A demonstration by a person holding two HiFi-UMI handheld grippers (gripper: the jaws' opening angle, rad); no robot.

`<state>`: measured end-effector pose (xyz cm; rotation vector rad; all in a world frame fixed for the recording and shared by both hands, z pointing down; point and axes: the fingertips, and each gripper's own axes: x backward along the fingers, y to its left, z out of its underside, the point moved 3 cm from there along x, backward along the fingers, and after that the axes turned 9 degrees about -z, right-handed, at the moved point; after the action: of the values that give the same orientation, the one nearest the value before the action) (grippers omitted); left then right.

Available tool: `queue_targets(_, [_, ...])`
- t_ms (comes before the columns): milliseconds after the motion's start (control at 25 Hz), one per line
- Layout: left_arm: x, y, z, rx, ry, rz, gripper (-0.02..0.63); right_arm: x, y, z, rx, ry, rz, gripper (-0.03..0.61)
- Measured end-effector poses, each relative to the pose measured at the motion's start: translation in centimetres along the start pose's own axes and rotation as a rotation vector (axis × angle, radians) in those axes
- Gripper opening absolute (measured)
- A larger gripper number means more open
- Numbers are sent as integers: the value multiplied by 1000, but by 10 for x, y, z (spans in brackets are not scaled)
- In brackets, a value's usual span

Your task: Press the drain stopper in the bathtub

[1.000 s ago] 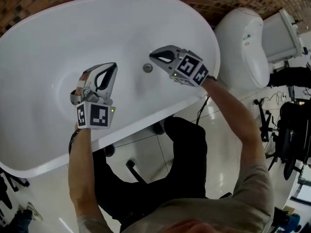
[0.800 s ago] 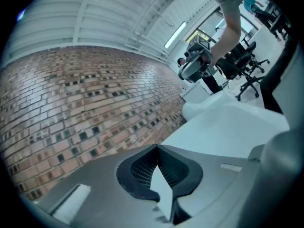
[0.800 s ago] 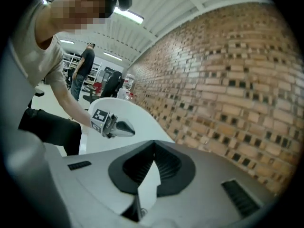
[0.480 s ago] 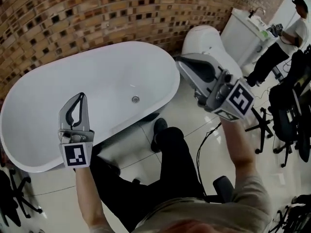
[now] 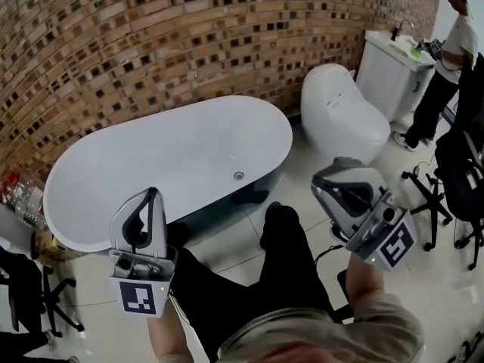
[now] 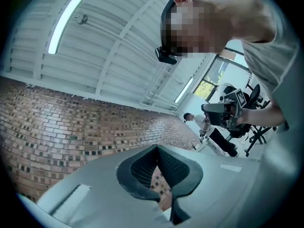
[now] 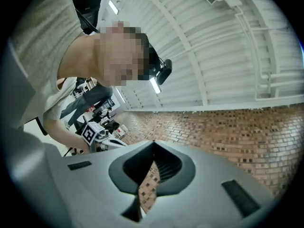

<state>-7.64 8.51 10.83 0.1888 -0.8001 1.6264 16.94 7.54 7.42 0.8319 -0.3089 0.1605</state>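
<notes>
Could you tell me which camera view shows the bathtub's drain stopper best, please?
The head view: the stopper shows as a small round disc on the tub floor, unobstructed. Both gripper views point up at brick wall and ceiling and show nothing of it.

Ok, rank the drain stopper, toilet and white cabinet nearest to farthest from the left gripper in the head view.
1. Drain stopper, in the tub, right of the left gripper.
2. Toilet, past the tub's right end.
3. White cabinet, far right, behind the toilet.

White bathtub (image 5: 166, 153), silver drain stopper (image 5: 239, 175), red-brown brick wall (image 5: 151, 44) flecked with dark squares, white toilet (image 5: 342, 116), pale tiled floor (image 5: 94, 282), black trousers (image 5: 291, 267)
</notes>
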Motion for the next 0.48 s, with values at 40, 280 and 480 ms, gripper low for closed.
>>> queue_targets(40, [6,-5,-11,-5,-11,9,9,6,4,-9,8,-17,6,0])
queue_targets(280, [34,-33,-65,-41,-112,31,9,24,19,-46,78,-85,-16,0])
queue_targets(480, [54,-54,-99,-19,-179,75,9,33,29,-70,114,-115,-22,0])
